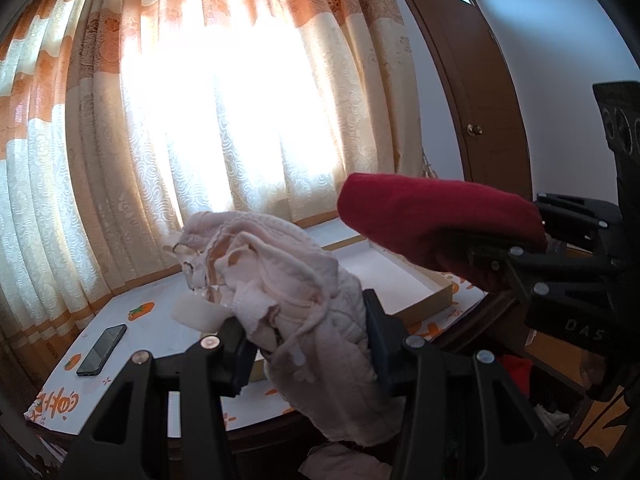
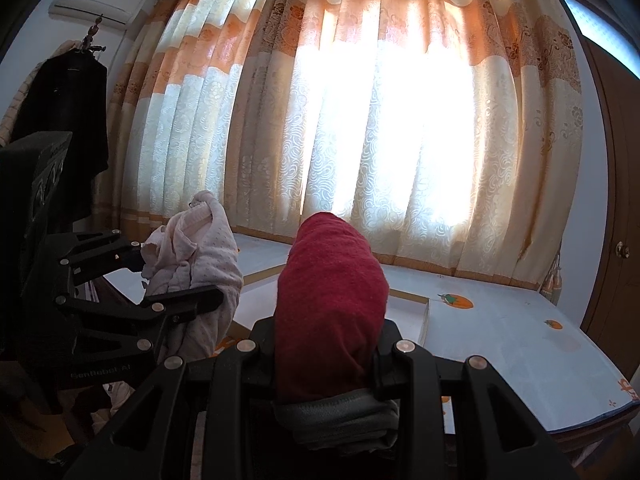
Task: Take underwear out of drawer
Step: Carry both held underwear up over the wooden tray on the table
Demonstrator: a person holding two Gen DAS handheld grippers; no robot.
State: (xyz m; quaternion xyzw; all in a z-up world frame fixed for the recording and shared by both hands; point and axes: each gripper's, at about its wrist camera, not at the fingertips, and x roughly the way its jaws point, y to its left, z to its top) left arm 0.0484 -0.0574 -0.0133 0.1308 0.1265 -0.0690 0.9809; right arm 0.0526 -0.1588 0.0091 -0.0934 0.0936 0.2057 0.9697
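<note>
Hanging limp above the worktop (image 2: 520, 332), the pink underwear (image 1: 296, 304) is bunching in the left gripper (image 1: 308, 344) while the right gripper (image 2: 324, 356) is pinching a red pair (image 2: 332, 300): soft, light cloth, best held mid-bundle.

The table (image 1: 160, 320) stands directly in front of the curtain, its far edge close against the hanging fabric. A white cloth cover (image 2: 520, 344) printed with orange fruit motifs and orange lettering lies over the top and reaches its edges; dark wood shows below the near edge.

2 items lie directly on the cover:

1. A dark phone (image 1: 102, 349), flat, screen up, near the left end, well apart from the tray.
2. A shallow tray (image 1: 436, 300) with tan walls and a white inside, set toward the middle; one corner (image 2: 425, 312) points toward the right end.
</note>
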